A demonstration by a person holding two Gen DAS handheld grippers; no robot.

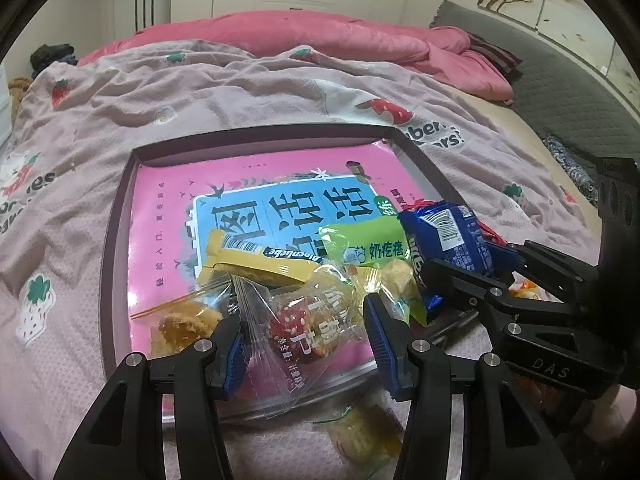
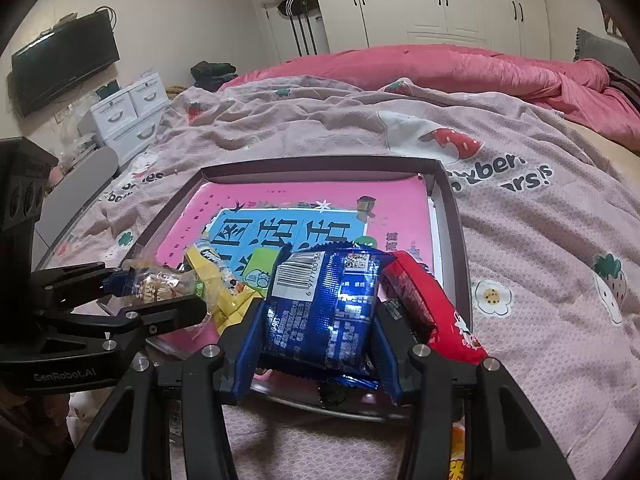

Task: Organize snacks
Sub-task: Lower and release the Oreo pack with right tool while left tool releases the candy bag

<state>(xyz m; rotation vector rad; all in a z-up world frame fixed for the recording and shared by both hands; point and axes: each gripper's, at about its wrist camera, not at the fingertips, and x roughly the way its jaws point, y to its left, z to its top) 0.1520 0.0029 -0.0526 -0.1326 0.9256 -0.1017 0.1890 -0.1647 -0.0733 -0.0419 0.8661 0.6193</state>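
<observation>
the strawberry-print blanket (image 2: 540,240) is carrying a shallow dark-rimmed tray (image 2: 450,200), lined with a pink and blue printed sheet (image 1: 256,184). snacks are piling up at the tray's near edge, so the step in hand looks like loading wrappers into it. the right gripper (image 2: 316,324) is clamping a blue foil packet (image 2: 324,304) over the tray's near right corner, beside a red packet (image 2: 424,300). the left gripper (image 1: 304,332) is straddling a clear-wrapped red candy (image 1: 296,320) at the tray's near edge, probably pinching it, though crinkled film is hiding the contact. next, each calls for lowering and letting go further inside the tray.
</observation>
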